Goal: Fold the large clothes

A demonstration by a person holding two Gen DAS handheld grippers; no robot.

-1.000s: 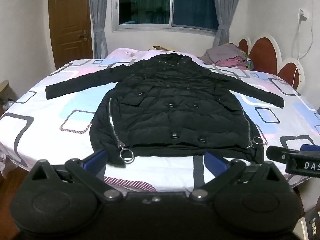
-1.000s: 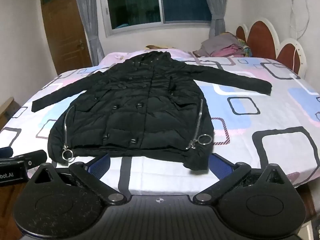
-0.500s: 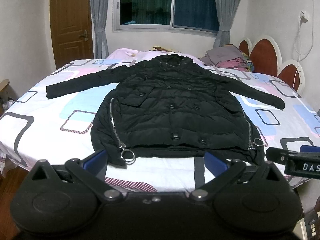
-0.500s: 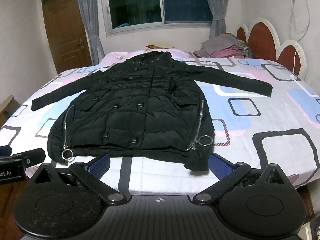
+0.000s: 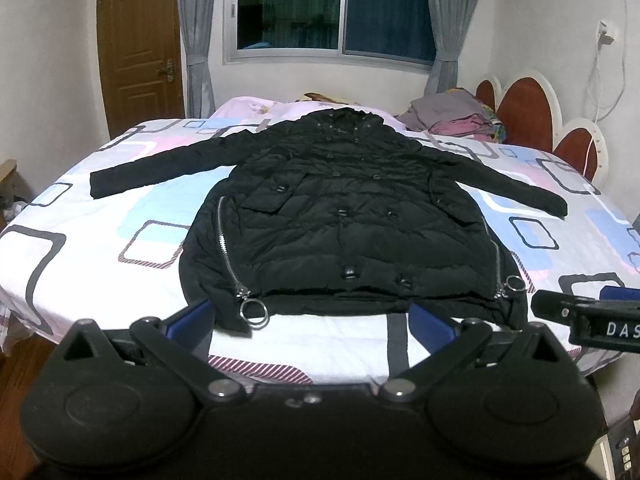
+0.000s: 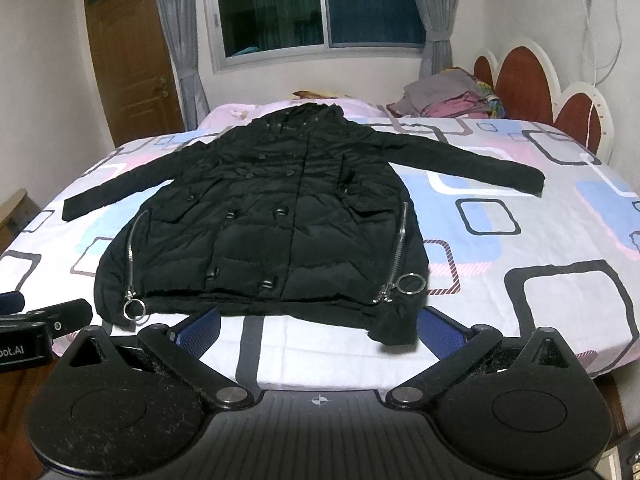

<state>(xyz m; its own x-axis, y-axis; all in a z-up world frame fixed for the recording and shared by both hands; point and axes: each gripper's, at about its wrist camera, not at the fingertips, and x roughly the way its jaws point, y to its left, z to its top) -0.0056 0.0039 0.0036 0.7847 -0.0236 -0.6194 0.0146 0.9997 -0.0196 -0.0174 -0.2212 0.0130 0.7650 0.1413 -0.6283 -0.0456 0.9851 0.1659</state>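
A long black padded coat lies flat on the bed, front up, both sleeves spread out sideways, hem toward me. Silver side zips end in ring pulls at the hem corners. My left gripper hovers open just before the hem, its blue pads wide apart, holding nothing. My right gripper is likewise open in front of the hem, empty. Each gripper's tip shows at the edge of the other's view.
The bed has a white sheet with pink, blue and black squares. Folded clothes are stacked at the far right by the red headboard. A wooden door, a window and curtains stand behind.
Both views have shifted only slightly; the coat sits a touch lower in the frames. The coat itself has not moved and both grippers stay open.
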